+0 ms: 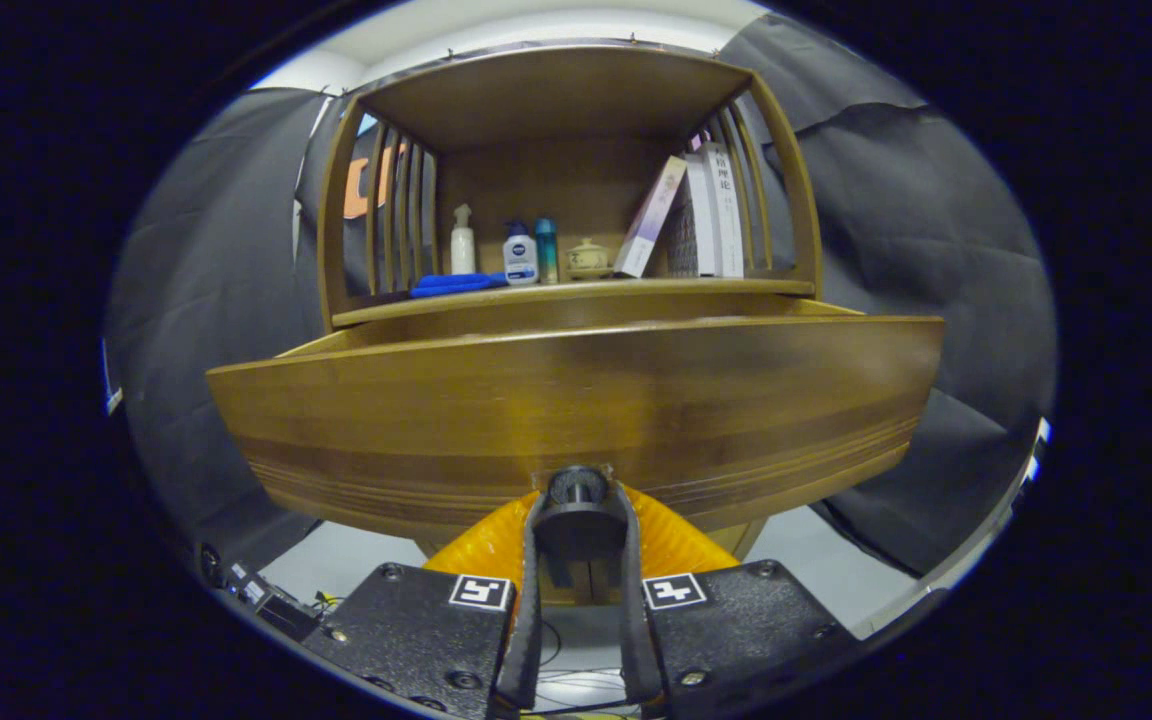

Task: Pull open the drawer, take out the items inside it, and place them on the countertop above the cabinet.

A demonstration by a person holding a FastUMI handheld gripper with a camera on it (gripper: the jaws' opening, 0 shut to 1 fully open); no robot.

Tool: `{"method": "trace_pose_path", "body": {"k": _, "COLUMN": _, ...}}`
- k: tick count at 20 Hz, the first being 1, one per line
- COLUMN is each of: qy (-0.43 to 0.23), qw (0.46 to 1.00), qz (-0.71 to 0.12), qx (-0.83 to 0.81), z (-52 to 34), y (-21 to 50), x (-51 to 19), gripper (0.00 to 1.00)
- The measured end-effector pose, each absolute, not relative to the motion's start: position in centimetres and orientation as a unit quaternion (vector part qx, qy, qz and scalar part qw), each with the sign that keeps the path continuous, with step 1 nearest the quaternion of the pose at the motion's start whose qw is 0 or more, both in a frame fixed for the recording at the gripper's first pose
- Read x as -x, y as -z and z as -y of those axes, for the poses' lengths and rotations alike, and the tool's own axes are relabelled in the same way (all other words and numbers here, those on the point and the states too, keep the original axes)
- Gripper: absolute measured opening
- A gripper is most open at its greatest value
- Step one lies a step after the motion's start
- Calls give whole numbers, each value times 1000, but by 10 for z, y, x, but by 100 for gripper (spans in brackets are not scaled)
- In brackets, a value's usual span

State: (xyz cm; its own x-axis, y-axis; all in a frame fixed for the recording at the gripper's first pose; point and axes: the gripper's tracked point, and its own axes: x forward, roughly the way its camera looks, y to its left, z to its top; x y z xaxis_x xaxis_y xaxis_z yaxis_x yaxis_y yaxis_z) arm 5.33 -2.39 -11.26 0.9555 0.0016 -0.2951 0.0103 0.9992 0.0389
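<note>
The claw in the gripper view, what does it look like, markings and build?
The claw has two slim fingers rising from two black, rough-textured blocks fixed with screws. Each block carries a small square black-and-white marker near its inner corner. Thin cables run below, between the blocks.

Staged home booth: wooden cabinet (pixel 576 400) against black cloth wall (pixel 896 230), shelf (pixel 576 289) carrying toiletry bottles (pixel 520 253) and books (pixel 711 215), cables on floor (pixel 306 600).

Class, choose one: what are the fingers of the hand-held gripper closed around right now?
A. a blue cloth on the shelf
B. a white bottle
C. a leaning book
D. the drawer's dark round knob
D: the hand-held gripper has both fingers pressed on the knob at the front of the pulled-out drawer.
</note>
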Motion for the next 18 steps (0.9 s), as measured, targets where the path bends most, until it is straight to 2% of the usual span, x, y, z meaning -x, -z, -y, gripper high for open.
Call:
{"method": "trace_pose_path", "body": {"k": 14, "qy": -22, "qw": 980, "qz": -195, "qx": -20, "z": 18, "y": 122, "x": -10, "gripper": 35}}
{"method": "trace_pose_path", "body": {"k": 15, "qy": -33, "qw": 979, "qz": -200, "qx": -27, "z": 17, "y": 122, "x": -9, "gripper": 36}}
{"method": "trace_pose_path", "body": {"k": 17, "qy": -39, "qw": 978, "qz": -199, "qx": -45, "z": 22, "y": 110, "x": -4, "gripper": 45}}
{"method": "trace_pose_path", "body": {"k": 18, "qy": -32, "qw": 979, "qz": -195, "qx": -41, "z": 29, "y": 103, "x": -2, "gripper": 55}}
